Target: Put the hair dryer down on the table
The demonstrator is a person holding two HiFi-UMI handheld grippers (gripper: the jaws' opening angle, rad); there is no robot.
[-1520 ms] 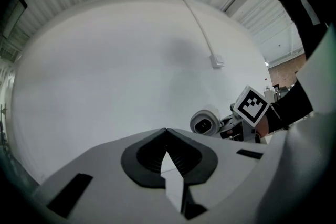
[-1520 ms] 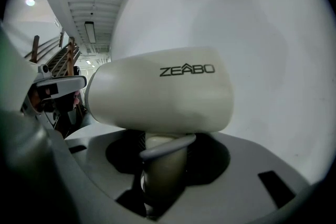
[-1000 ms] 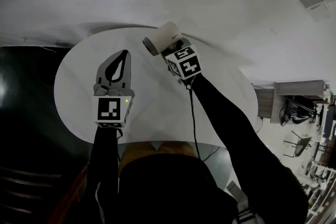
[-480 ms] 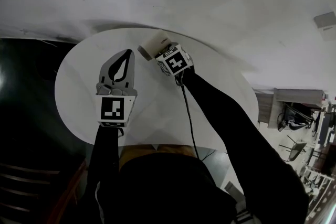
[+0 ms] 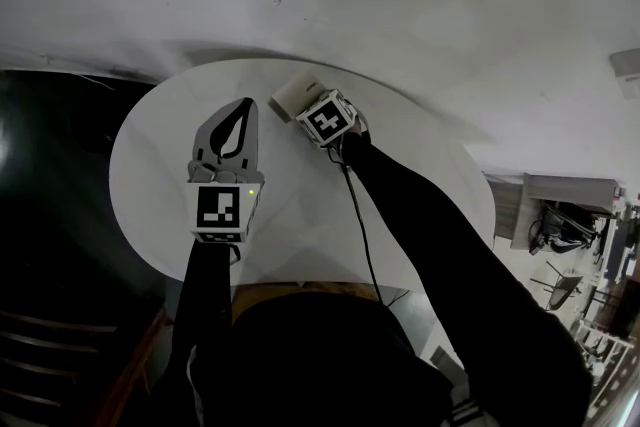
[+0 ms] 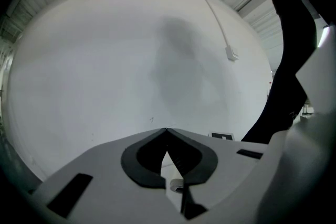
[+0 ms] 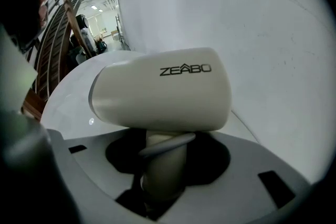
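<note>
The cream hair dryer (image 7: 163,89) fills the right gripper view, barrel lying crosswise and its handle (image 7: 160,170) standing between the jaws. My right gripper (image 7: 165,147) is shut on that handle. In the head view the hair dryer (image 5: 295,93) hangs low over the far part of the round white table (image 5: 160,205), just beyond the right gripper's marker cube (image 5: 328,120). Whether it touches the tabletop I cannot tell. My left gripper (image 5: 246,105) hovers over the table to the dryer's left, its jaws shut and empty; its tips (image 6: 166,129) meet in the left gripper view.
A black cord (image 5: 362,245) trails from the right gripper back along the sleeve. A white wall (image 5: 400,5) rises right behind the table, with a thin white cable (image 6: 229,51) hanging on it. Dark floor lies to the left, office furniture (image 5: 570,215) to the right.
The right gripper has come down toward the table with the hair dryer and tipped more steeply downward. The left gripper has drifted slightly, still shut.
</note>
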